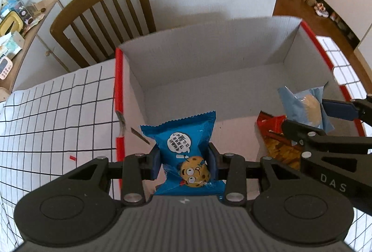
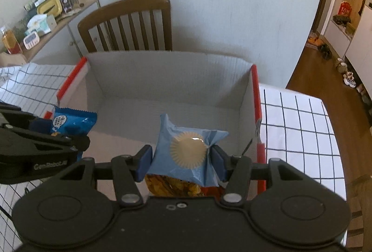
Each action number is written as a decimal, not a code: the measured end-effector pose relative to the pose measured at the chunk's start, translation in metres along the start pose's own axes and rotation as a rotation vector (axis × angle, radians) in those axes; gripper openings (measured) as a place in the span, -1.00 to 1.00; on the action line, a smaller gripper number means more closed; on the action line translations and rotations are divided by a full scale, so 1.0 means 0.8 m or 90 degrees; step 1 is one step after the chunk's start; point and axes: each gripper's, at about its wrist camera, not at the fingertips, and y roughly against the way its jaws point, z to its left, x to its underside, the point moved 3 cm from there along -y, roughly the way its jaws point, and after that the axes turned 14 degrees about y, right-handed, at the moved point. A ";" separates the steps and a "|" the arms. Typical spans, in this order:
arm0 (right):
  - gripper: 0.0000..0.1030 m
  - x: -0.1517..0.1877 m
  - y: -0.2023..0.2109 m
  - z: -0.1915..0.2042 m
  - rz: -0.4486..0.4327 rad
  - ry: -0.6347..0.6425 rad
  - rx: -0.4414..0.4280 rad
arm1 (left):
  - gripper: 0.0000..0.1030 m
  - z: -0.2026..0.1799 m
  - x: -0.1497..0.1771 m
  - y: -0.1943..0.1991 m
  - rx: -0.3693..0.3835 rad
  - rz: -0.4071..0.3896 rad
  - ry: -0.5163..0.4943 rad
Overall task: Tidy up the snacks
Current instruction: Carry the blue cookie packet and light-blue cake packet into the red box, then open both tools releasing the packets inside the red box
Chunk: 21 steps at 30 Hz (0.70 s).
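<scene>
Table: checked cloth [image 1: 58, 112], chair [image 1: 104, 19] beyond.
Left tongs [image 1: 184, 162]: gripped cookie packet [image 1: 183, 149] over box [image 1: 209, 61].
Right tongs [image 2: 181, 160]: gripped pale-blue packet [image 2: 186, 154] there.

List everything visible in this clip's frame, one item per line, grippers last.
cookie packet: 1, dark blue, clamped in left gripper above box's left side
cake packet: 1, light blue, clamped in right gripper above box
chip bag: 1, red and orange, inside box, near right
box: 1, white inside, red edges, on table
tablecloth: 1, white with black grid, under box
chair: 1, brown wood, behind table
side cabinet: 1, cluttered top, far left
left gripper: black, blue pads
right gripper: black, blue pads
</scene>
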 end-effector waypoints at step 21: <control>0.36 0.004 0.021 -0.004 -0.011 -0.009 0.004 | 0.06 0.016 0.006 0.023 0.036 -0.009 0.039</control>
